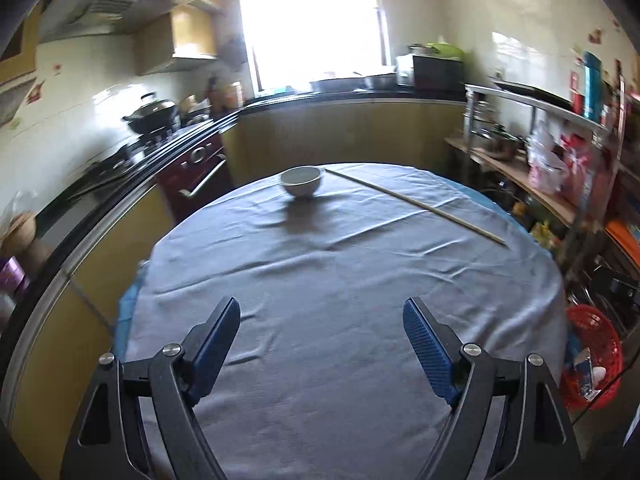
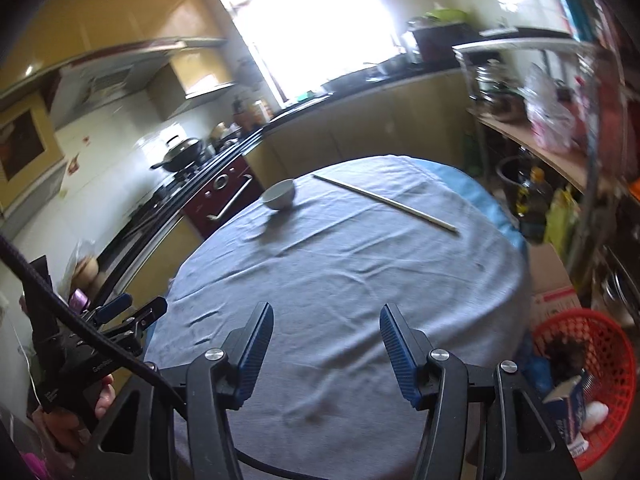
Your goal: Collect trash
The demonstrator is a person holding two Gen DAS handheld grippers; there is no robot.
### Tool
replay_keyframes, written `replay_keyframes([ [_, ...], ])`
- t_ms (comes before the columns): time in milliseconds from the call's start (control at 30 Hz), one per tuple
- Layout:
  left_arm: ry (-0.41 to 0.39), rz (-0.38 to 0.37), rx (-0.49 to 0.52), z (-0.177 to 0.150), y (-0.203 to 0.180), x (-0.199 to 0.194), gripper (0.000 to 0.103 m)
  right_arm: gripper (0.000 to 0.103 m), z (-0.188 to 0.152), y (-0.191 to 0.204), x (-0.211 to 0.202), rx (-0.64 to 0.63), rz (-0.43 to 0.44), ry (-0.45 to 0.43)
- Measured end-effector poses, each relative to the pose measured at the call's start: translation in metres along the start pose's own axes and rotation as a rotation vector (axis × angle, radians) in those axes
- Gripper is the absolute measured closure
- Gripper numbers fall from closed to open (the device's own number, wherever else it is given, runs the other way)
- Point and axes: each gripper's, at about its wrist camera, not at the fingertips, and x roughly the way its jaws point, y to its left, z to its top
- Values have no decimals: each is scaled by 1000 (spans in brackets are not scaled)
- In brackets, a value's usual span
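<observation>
Jaws wide apart and empty on left gripper [image 1: 322, 322] and right gripper [image 2: 326, 328]. Bowl [image 1: 301, 180] at 12 o'clock on counter [image 1: 320, 300], stick [image 1: 416, 203] at 1. Red basket [image 2: 600, 364] with trash at 4.

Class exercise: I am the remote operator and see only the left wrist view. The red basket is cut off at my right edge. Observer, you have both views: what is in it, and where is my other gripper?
Observer: In the right wrist view the red basket shows more fully, standing on the floor beside the table. A blue and white carton leans inside it.
Operator: Anything else in there?
Observer: A small white object next to the carton, and a dark clump behind it; I cannot tell what either is.
Operator: And the right gripper?
Observer: The right gripper is open and empty above the near part of the cloth.
Operator: Can it see mine?
Observer: Yes, the left gripper shows at its left edge, off the table's side.
</observation>
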Motion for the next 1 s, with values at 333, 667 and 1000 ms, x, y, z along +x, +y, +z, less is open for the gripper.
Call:
replay_keyframes([
  [333, 25, 121, -72, -21, 53, -9, 19, 43, 1, 74, 24, -143, 54, 21],
  [667, 80, 190, -111, -39, 91, -2, 19, 43, -9, 119, 52, -241, 83, 61],
  [1000, 135, 237, -181, -50, 126, 5, 19, 43, -12, 141, 68, -293, 82, 71],
])
